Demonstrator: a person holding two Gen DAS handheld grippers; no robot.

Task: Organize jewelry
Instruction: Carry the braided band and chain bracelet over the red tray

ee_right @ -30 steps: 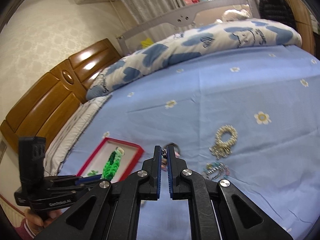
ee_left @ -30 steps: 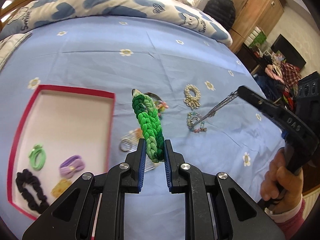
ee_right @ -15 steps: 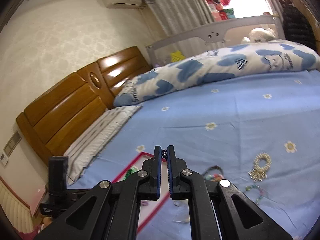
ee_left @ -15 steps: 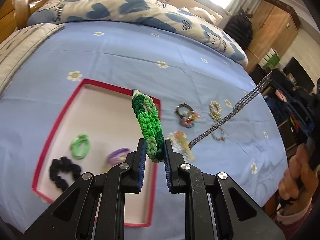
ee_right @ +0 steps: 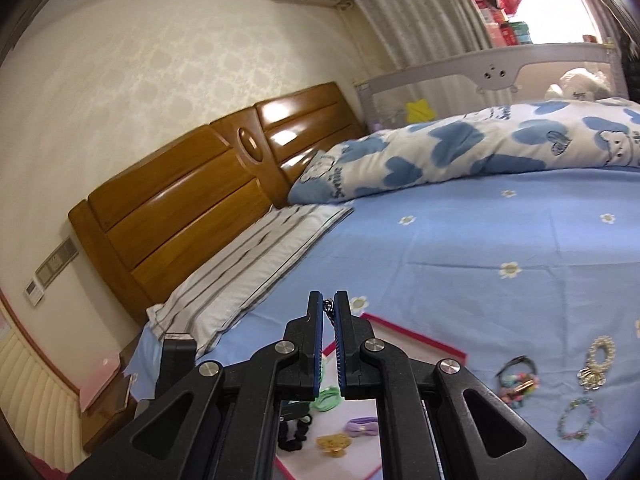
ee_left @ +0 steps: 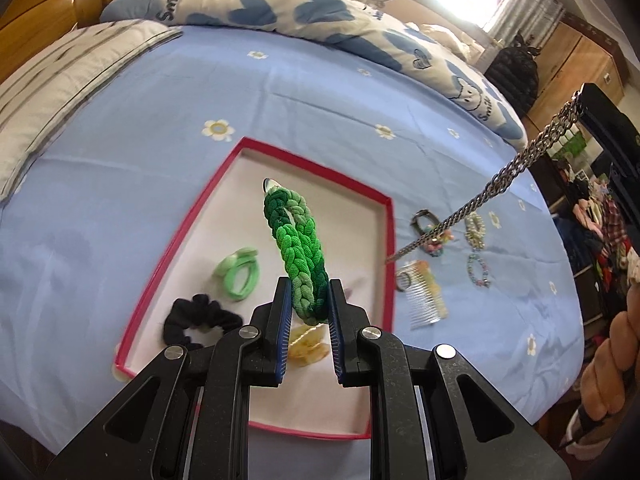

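My left gripper [ee_left: 307, 294] is shut on a braided green hair band [ee_left: 298, 250] and holds it above the red-rimmed white tray [ee_left: 320, 172]. The tray holds a light green hair tie [ee_left: 238, 272], a black scrunchie [ee_left: 196, 320], a yellow clip [ee_left: 306, 344] and a purple bow [ee_right: 361, 427]. My right gripper [ee_right: 329, 308] is shut on a silver chain [ee_left: 496, 184] that hangs down toward the tray's right rim. It shows at the right edge of the left wrist view [ee_left: 600, 116].
On the blue flowered sheet right of the tray lie a comb [ee_left: 424, 296], a pearl bracelet [ee_left: 475, 230], a bead bracelet [ee_left: 478, 270] and a dark bracelet with charms [ee_left: 428, 228]. A quilt [ee_left: 280, 8], striped pillow [ee_left: 60, 80] and wooden headboard [ee_right: 192, 208] lie beyond.
Both grippers have moved left toward the tray. The green band now hangs over the tray's middle, and the chain has come with the right gripper to the tray's right rim.
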